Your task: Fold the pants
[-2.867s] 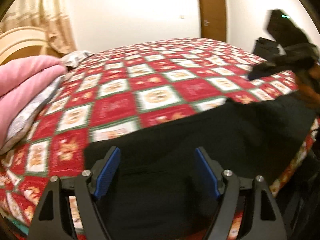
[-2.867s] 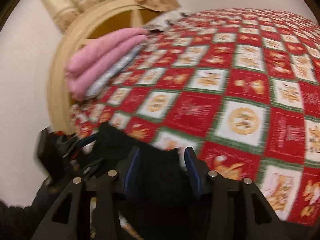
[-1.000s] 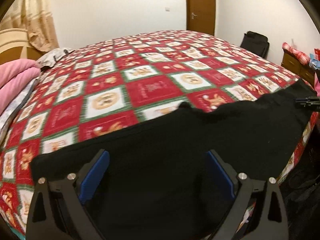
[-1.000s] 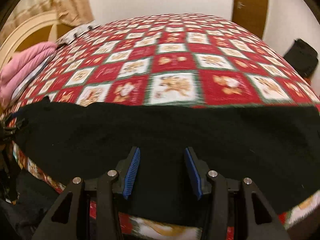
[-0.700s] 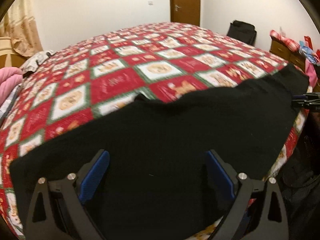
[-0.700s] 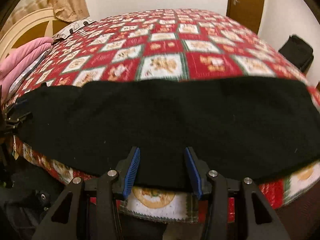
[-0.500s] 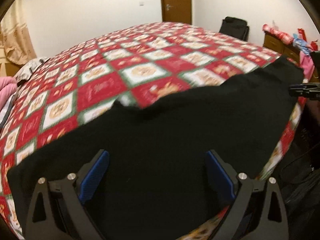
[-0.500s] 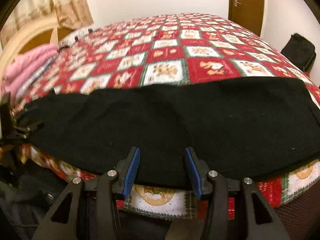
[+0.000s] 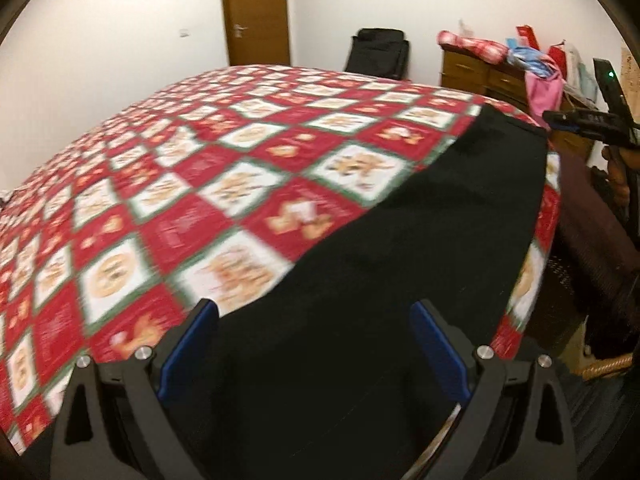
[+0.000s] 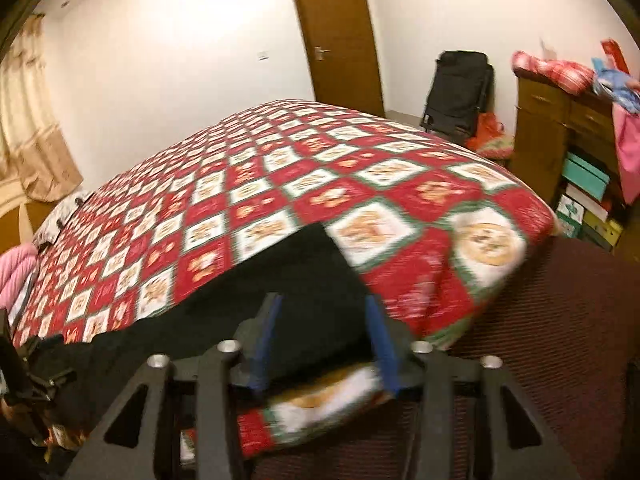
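Along the near bed edge: black pants point(image 9: 400, 248) spread flat over the red checked quilt point(image 9: 208, 184)
Left gripper point(image 9: 312, 344): jaws wide apart; hovering over one end of the pants; gripping nothing
Right gripper point(image 10: 324, 336): jaws apart; above the other end; gripping nothing
Background: brown door point(image 10: 340, 36); wooden dresser point(image 10: 560, 120)
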Available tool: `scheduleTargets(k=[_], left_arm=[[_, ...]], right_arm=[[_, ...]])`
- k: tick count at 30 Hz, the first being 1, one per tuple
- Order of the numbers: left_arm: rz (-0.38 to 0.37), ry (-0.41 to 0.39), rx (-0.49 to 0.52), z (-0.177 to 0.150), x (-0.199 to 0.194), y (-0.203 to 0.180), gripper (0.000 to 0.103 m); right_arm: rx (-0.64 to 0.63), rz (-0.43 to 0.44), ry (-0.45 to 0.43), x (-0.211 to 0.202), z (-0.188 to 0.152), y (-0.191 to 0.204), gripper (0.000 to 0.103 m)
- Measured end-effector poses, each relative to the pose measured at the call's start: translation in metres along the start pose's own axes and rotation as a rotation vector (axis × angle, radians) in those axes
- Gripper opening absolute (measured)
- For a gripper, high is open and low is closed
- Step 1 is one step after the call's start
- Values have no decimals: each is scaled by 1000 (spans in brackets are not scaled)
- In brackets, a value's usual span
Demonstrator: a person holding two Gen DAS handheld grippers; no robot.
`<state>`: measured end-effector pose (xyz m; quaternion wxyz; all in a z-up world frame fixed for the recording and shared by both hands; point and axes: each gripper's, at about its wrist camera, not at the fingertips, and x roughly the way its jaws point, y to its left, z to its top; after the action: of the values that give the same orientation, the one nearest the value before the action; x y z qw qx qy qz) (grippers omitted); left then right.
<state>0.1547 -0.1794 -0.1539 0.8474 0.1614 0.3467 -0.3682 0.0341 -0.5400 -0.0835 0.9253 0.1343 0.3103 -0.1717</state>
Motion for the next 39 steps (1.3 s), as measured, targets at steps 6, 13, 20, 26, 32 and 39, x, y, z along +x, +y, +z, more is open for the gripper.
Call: scheduleTargets(k=[6,13,20,26,32,39], left_arm=[[-64,31,10,2,20,-22,99],[-70,55,-35,-4,24,-15,99],[-70,57,-42,-10,24,-12,99],[-72,59,-30,-10,22,-13,99],[-65,61,-27,-11,23,-14,99],[-58,71,-18,-11,25,-14,99]], right_arm=[[17,10,7,8,-4,-17,27],[-1,25,9,17,-15,-15,5],[-34,-21,3,13,-18,-16,4],[28,-17,15,22,-19,-31,21],[-74,-124,-46,3,-10,-7,28],[-159,-175,36,34,-21,9,30]])
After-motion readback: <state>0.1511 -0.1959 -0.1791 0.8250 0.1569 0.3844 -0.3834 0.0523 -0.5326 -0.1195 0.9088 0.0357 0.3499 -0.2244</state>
